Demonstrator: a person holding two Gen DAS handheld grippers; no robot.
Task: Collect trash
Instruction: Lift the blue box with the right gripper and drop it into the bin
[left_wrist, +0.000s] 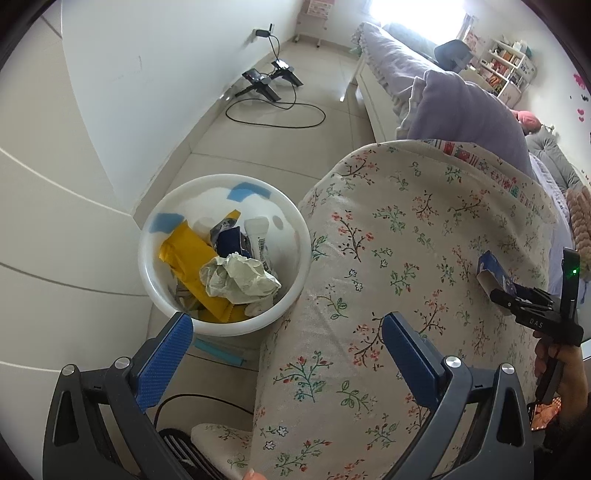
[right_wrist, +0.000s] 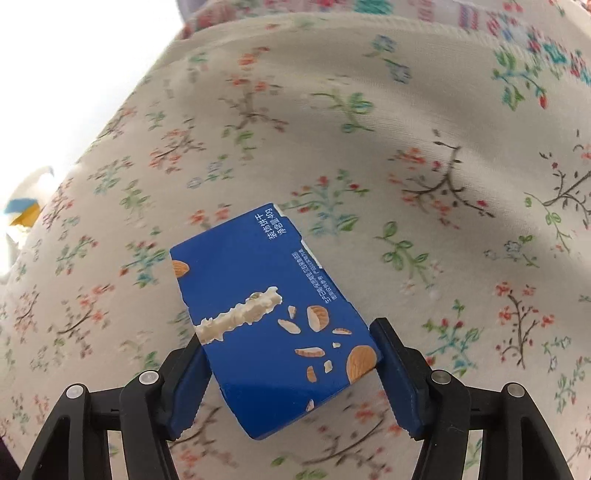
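A white wall (left_wrist: 110, 74) meets a pale tiled floor (left_wrist: 266, 147). A bed (left_wrist: 399, 70) with lilac covers runs toward a glaring window (left_wrist: 417, 18). A white bookshelf (left_wrist: 509, 66) stands beyond. Black stands (left_wrist: 266, 79) and cable (left_wrist: 280, 118) lie on the tiles.

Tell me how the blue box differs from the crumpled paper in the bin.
The blue box sits between the right gripper pads above the floral cover; the crumpled paper lies in the white bin. The box is flat-sided and printed; the paper is pale and wadded. Both look like trash.
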